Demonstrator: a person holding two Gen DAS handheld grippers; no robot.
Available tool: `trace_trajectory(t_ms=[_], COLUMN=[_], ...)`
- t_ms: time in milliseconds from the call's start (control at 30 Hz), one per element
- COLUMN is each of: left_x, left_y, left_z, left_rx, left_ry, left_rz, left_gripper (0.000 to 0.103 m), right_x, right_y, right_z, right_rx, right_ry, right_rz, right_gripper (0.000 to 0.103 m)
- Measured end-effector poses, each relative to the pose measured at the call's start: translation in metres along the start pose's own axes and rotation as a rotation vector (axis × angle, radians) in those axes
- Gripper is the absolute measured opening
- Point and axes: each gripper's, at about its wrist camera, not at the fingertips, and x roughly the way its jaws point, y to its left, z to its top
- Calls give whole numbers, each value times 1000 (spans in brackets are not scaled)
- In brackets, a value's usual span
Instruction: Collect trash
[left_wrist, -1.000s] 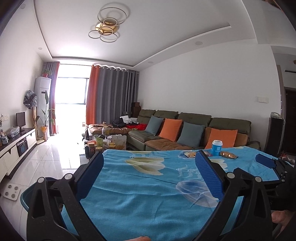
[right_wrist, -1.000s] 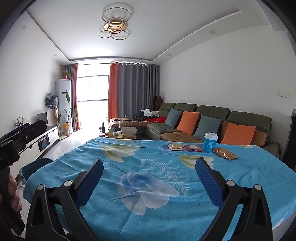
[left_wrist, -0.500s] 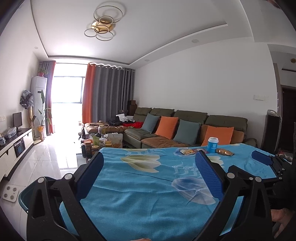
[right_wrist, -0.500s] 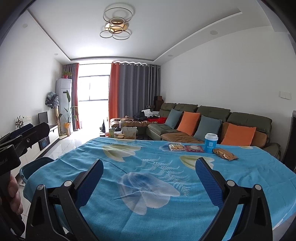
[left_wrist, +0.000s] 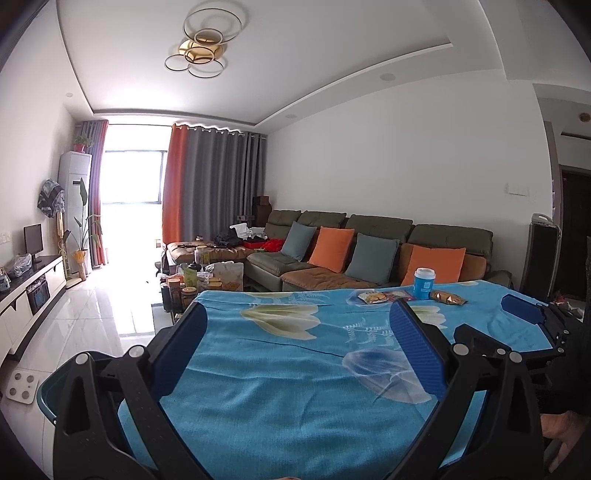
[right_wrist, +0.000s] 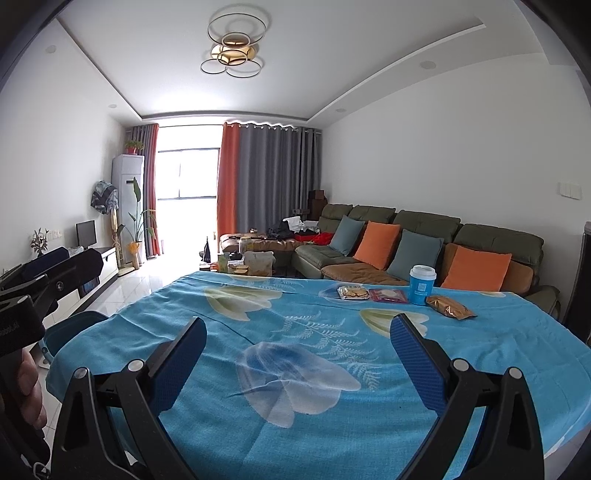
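Currently we hold both tools over the near edge of the table, which is draped in a blue flowered cloth. Left gripper: jaws spread wide, nothing between them. Right gripper: likewise agape and empty. Trash sits in a row near the far right edge, well apart from both tools: a clear snack packet, a pink wrapper touching its right side, a blue cup with white lid upright just beside that, then a golden-brown packet at the right end (contents too small to read). A teal bin stands on the floor at the table's left near corner. Behind the far edge, a green sofa carries orange and grey cushions.
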Motion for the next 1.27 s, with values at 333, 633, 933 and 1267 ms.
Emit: trace_trajectory(t_ms=[333,633,933,1267], left_x=[1,3,2,22], left_y=[2,2,3,4], left_z=[0,-1,-2,-2], left_rx=[-4,-10,-8,41], left_ry=[7,15,2,54], left_rz=[0,0,7,2], left_gripper=[97,97,97,97], right_x=[-1,-1,1,15], right_y=[2,2,1,-31], right_z=[0,1,1,7], right_rx=[-6,-5,-3,41], right_ry=[2,1,6,15], right_rz=[1,1,0,-58], right_gripper=[96,96,96,96])
